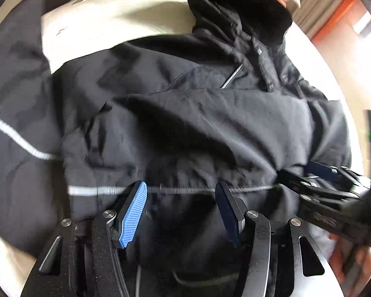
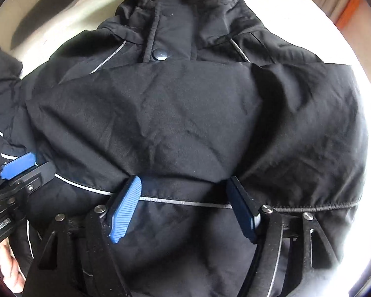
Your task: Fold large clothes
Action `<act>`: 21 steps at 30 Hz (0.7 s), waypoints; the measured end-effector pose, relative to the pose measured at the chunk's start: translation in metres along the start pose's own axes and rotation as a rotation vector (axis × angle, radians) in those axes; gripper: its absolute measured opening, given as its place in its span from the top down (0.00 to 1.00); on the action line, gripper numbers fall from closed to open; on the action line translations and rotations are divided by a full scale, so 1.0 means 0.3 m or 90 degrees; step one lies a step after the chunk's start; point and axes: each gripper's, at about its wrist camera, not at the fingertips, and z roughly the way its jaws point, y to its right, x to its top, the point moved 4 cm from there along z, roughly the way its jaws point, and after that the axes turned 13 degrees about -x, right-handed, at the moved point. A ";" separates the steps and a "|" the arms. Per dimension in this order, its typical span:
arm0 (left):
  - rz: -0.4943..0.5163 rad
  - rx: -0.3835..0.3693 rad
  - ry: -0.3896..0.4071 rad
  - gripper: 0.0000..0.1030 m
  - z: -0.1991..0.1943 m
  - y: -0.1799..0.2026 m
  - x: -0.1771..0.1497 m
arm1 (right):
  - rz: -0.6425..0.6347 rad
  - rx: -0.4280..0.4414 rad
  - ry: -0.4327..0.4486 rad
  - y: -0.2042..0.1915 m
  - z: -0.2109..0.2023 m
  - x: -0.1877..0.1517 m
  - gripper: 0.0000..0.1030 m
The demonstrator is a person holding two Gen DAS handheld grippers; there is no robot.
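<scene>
The left gripper (image 1: pixel 180 190) stands released above the grey reflective stripe (image 1: pixel 91 191) low in the frame, nothing between its pads. The right gripper (image 2: pixel 184 188) is likewise spread and empty, over the same seam. The black hooded jacket (image 2: pixel 185 113) lies on the pale desk (image 1: pixel 111 24), a sleeve folded across its chest. Risk, as I judge it: slick padded fabric could spring back, or a pinch could take only the top layer and drag the fold askew.
</scene>
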 end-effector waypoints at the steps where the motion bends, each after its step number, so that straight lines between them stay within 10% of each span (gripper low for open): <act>1: -0.006 -0.012 0.013 0.42 -0.039 0.005 -0.012 | -0.003 0.007 -0.002 -0.003 0.004 0.010 0.25; 7: -0.047 -0.011 0.094 0.42 -0.364 -0.080 -0.014 | -0.015 -0.012 -0.010 0.061 0.002 0.004 0.19; 16: -0.122 0.094 0.188 0.33 -0.745 -0.601 0.163 | 0.051 -0.072 -0.045 0.062 0.060 0.039 0.02; 21: -0.219 0.003 0.203 0.28 -0.762 -0.897 0.297 | 0.115 -0.115 -0.028 0.049 0.020 0.028 0.04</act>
